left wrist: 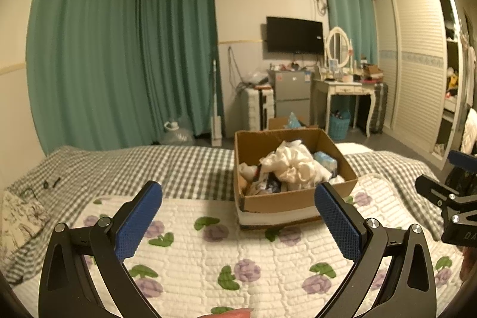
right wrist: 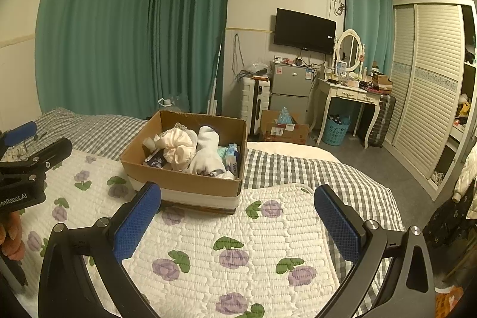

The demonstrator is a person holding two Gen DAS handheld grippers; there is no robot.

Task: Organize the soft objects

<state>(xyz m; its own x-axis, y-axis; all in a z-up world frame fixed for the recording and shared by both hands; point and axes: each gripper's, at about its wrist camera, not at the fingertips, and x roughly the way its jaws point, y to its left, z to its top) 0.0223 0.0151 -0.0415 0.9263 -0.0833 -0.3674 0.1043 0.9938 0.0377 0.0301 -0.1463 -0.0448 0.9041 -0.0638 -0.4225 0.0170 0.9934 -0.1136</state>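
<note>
An open cardboard box (left wrist: 277, 203) (right wrist: 179, 178) stands on the bed, on a white quilted pad with purple flowers (left wrist: 232, 252) (right wrist: 238, 243). It holds soft items: a cream ruffled cloth (left wrist: 292, 163) (right wrist: 177, 148), white socks (right wrist: 208, 151) and a blue tissue pack (left wrist: 326, 160) (right wrist: 232, 155). My left gripper (left wrist: 238, 213) is open and empty, just short of the box. My right gripper (right wrist: 237, 213) is open and empty, in front of the box and to its right. Each gripper shows at the edge of the other's view: the right one (left wrist: 447, 198), the left one (right wrist: 26, 166).
The grey checked bedspread (left wrist: 149, 166) (right wrist: 313, 169) lies under the pad. A patterned pillow (left wrist: 21, 213) is at the left. Beyond the bed are green curtains, a suitcase (right wrist: 256, 100), a small fridge (right wrist: 290, 88), a floor box (right wrist: 283, 128), a dressing table (right wrist: 348, 91) and a wardrobe (right wrist: 429, 79).
</note>
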